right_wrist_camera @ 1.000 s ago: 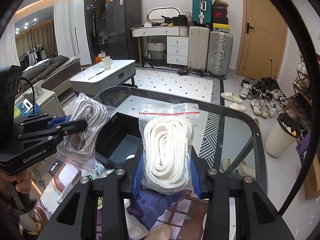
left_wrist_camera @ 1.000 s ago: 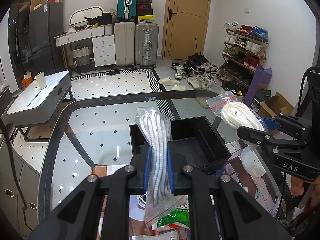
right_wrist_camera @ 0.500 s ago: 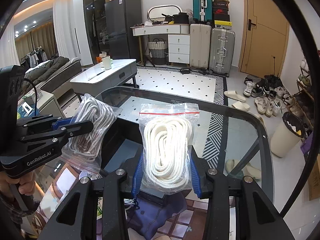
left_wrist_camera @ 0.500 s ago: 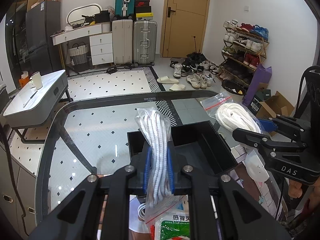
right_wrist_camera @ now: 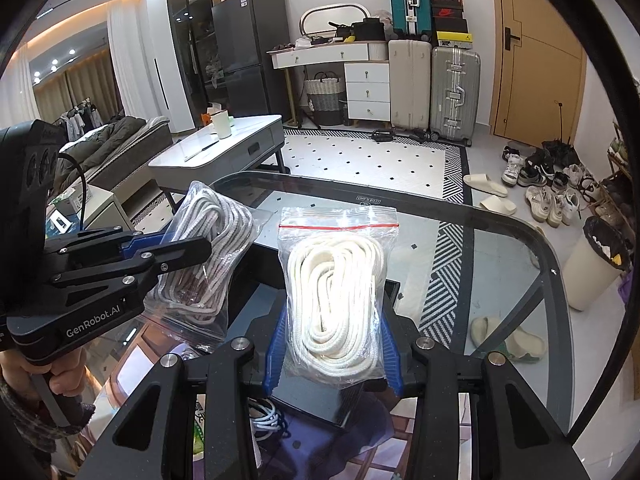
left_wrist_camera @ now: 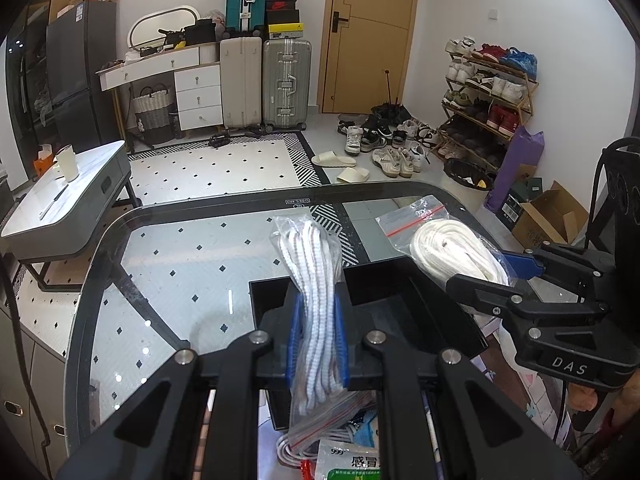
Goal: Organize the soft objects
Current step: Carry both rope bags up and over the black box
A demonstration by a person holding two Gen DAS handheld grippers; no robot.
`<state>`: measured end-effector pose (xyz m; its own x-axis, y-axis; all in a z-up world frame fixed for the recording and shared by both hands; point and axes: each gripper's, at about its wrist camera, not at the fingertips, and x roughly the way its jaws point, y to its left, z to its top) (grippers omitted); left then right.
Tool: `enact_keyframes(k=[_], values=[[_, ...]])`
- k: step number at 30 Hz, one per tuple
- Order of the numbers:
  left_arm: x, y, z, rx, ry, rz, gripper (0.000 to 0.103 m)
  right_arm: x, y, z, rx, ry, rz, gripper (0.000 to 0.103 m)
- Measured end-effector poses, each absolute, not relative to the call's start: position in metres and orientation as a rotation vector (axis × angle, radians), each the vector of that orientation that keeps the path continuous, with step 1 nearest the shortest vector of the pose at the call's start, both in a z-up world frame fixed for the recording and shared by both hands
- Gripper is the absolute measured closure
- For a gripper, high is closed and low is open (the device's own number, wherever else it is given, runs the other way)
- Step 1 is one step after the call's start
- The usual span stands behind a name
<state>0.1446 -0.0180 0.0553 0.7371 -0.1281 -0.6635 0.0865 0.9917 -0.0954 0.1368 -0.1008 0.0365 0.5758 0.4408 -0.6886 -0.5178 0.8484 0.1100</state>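
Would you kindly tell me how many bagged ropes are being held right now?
2: the speckled rope bag in the left gripper, the white rope bag in the right gripper. Others may be hidden below.

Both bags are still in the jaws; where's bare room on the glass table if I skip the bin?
The glass table is bare left of the black bin and beyond it up to the far rim. Its right edge also looks bare in the right wrist view. The near side, under both grippers, is crowded with packets and cords.
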Motion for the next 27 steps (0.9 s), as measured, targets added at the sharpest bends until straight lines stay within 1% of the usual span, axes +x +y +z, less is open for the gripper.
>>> enact_keyframes(k=[27], values=[[0.164,-0.022,0.034,-0.054,0.734,-0.129,0.09,0.158,-0.078,0.014,-0.081,0.804,0.626,0.063]])
